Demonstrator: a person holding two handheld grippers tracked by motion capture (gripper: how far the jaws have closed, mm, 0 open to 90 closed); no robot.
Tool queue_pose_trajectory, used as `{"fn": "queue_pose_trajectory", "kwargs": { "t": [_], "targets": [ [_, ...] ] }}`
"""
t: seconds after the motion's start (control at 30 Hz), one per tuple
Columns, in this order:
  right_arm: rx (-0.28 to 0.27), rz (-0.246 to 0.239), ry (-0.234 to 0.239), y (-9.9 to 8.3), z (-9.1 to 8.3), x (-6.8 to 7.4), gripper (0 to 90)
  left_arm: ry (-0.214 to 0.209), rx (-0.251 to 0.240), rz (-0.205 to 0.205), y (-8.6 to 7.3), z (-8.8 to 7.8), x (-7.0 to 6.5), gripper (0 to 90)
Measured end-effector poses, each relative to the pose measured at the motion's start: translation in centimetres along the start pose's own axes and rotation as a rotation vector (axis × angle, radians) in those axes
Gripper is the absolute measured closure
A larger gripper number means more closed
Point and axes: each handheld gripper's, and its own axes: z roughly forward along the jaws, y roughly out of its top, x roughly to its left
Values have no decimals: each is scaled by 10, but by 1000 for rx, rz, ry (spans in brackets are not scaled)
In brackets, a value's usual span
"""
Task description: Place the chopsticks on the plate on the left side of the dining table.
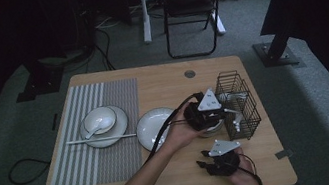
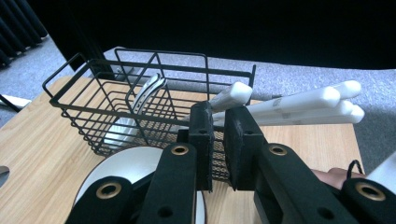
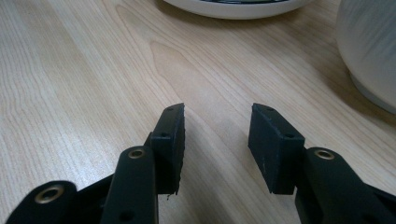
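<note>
A: Start at the left gripper [image 2: 217,135]. What are its jaws doing?

B: In the left gripper view they stand nearly together, a narrow slit between the pads, right at the near wall of the black wire basket [image 2: 140,98]. The white utensil handles [image 2: 299,105] pass just behind and above the pads, toward the right of the frame. Whether a pad presses on one, I cannot tell; the slit itself looks bare.

A: Which way do the handles run?

B: Their long axis slants from the basket, centre frame, out to the upper right, ends sticking past the rim. A metal spoon [image 2: 147,95] leans inside, to the left.

A: And the other hand?

B: The right gripper [image 3: 217,140] hangs released, jaws apart over bare wooden table [image 3: 70,70], nothing between them. In the high view it sits at the lower right [image 1: 220,160], nearer the person, while the left gripper [image 1: 206,112] is against the basket [image 1: 238,105]. So the left is the nearer one for the handles.

A: Anything beside it?

B: A white plate [image 1: 150,127] just left of it.
</note>
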Motion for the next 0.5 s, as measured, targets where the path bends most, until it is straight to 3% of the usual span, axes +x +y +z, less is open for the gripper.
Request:
{"fn": "queue_pose_trajectory", "kwargs": {
  "t": [0.5],
  "targets": [
    [1, 0, 0, 0, 0, 0, 552, 5, 19, -8, 3, 19, 4, 800]
  ]
}}
